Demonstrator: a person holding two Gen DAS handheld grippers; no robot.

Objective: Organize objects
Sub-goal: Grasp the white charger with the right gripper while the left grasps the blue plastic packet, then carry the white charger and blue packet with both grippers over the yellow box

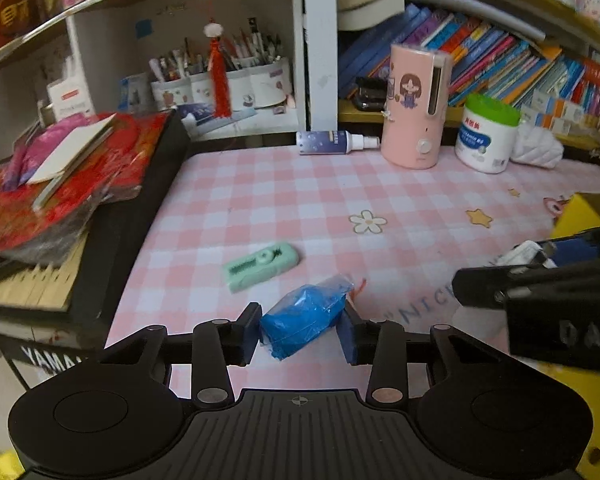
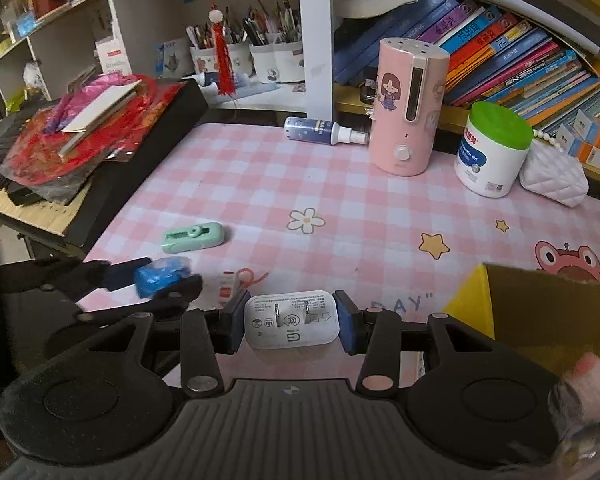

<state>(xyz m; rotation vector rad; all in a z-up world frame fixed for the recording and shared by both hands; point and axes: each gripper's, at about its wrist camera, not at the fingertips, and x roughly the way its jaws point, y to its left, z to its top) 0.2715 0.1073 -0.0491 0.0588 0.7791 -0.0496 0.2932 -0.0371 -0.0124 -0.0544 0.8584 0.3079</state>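
Objects for sorting lie scattered on the pink checked tablecloth (image 2: 284,184) that covers my desk, its print showing a daisy, stars and a frog face. Behind it I see shelves (image 2: 316,40) packed with leaning books (image 2: 500,52) on the right and white pen pots (image 2: 256,60) on the left, a red tassel (image 2: 223,60) hanging in front of the pots. To the left a black keyboard (image 1: 112,220) stands beside the desk, piled with red wrapping and a pale card. At my right a yellow cardboard box (image 2: 540,312) sits at the desk's near edge. Along the back stand a pink humidifier (image 2: 408,108), upright, with a green-lidded white tub (image 2: 494,148) and a quilted white pouch (image 2: 552,178) beside it on the right, and a dark spray bottle (image 2: 320,130) lying on its side to its left. Mid-table rests a mint green correction tape (image 1: 260,266), apart from everything else. My left gripper (image 1: 302,330) is closed partway, pads pressed on a blue plastic bag (image 1: 306,316), low over the near edge of the cloth. My right gripper (image 2: 290,322) is likewise closed partway on a white charger (image 2: 290,320), prongs folded flat and facing me, just left of the box. A small white carton with red print (image 2: 226,290) lies on the cloth between the two grippers.
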